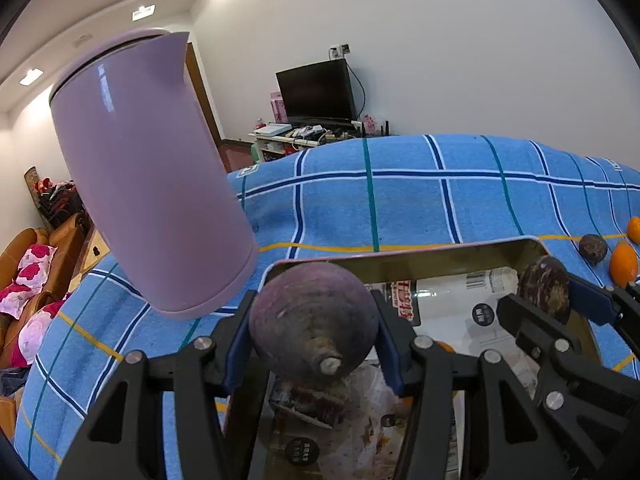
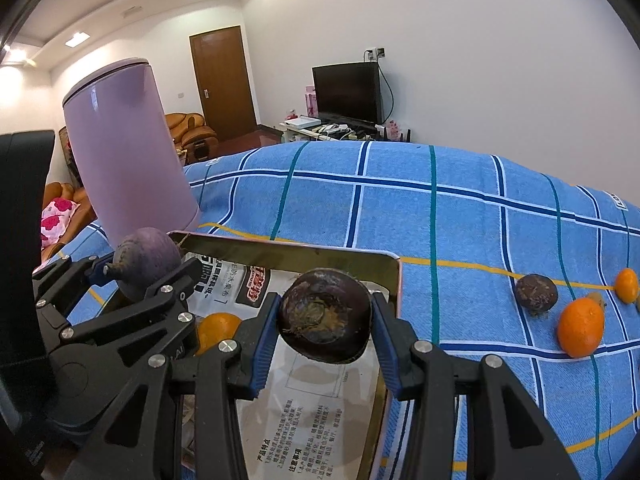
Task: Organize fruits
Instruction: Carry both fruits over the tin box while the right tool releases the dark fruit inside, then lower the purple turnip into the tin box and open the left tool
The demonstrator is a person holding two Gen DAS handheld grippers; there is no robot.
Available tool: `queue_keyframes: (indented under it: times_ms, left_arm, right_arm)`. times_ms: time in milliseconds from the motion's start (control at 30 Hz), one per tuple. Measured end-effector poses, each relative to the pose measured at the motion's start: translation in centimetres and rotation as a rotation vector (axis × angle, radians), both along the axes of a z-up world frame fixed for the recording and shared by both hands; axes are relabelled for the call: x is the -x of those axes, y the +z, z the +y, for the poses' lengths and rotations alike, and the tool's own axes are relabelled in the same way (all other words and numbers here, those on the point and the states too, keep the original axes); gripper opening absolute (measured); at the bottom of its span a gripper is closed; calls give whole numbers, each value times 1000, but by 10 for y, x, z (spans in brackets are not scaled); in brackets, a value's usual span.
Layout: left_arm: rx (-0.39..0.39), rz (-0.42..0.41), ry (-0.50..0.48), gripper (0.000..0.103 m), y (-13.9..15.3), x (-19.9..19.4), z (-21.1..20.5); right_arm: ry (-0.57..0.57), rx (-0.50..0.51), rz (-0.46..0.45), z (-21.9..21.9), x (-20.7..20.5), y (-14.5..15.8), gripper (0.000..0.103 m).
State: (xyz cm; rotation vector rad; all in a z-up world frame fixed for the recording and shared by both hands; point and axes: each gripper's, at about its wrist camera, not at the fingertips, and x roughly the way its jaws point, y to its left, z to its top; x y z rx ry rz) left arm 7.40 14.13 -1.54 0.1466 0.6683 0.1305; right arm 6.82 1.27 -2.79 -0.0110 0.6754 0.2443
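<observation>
Fruits [image 2: 581,327] on blue checked cloth [image 2: 460,216]; television [image 2: 347,92] against white wall.

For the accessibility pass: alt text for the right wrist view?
The right gripper clamps a dark round fruit above a metal tray on a blue checked cloth. Beside it, the left gripper holds a purple fruit.
</observation>
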Motion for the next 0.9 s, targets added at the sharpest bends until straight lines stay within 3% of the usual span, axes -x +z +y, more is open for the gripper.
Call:
queue_keyframes:
  times_ms: [567, 800, 833, 900]
  left_arm:
    - [1, 0, -4, 56, 0, 2, 0]
    - [-17, -23, -25, 58, 2, 7, -7]
    - [-15, -30, -27, 62, 3, 7, -8]
    - [-16, -46, -18, 79, 5, 10, -8]
  right_arm:
    - [35, -67, -1, -5, -1, -1, 48]
    - [-24, -130, -94, -20, 18, 8, 49]
    - [-39, -138, -109, -24, 21, 9, 56]
    - [-65, -148, -137, -29, 26, 11, 69]
